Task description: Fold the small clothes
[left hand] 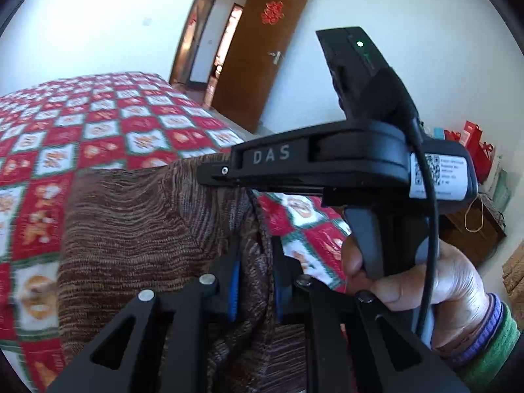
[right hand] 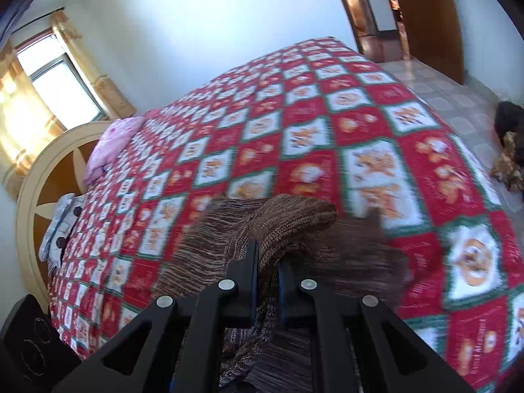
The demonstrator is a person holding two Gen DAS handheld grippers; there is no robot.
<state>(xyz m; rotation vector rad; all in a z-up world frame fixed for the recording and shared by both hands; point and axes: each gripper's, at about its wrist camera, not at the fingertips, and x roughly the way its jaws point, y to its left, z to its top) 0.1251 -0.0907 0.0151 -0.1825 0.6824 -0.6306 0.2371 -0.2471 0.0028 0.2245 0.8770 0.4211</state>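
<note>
Left tool [left hand: 254, 281]: my blue pads are clamped together on a bunched fold of the knit, which runs up between them.
Right tool [right hand: 267, 281]: my jaws are pinched tight on another fold of the knit; a rounded hump of it sticks out just past the tips.
Knit [left hand: 137, 216]: brown, striped, ribbed; it lies spread on the bed, with the gripped parts raised off the rest.
Bed [right hand: 294, 124]: covered by a red, white and green checked quilt; the knit sits at the near edge of it, close to both tools.
Right hand [left hand: 435, 281]: seen from my left camera, wrapped around the right tool's handle, just right of the knit.
Pillow [right hand: 113, 144]: pink, at the far left end of the bed, well apart from the knit.
Door [left hand: 262, 62]: brown, open, beyond the bed's far corner.
</note>
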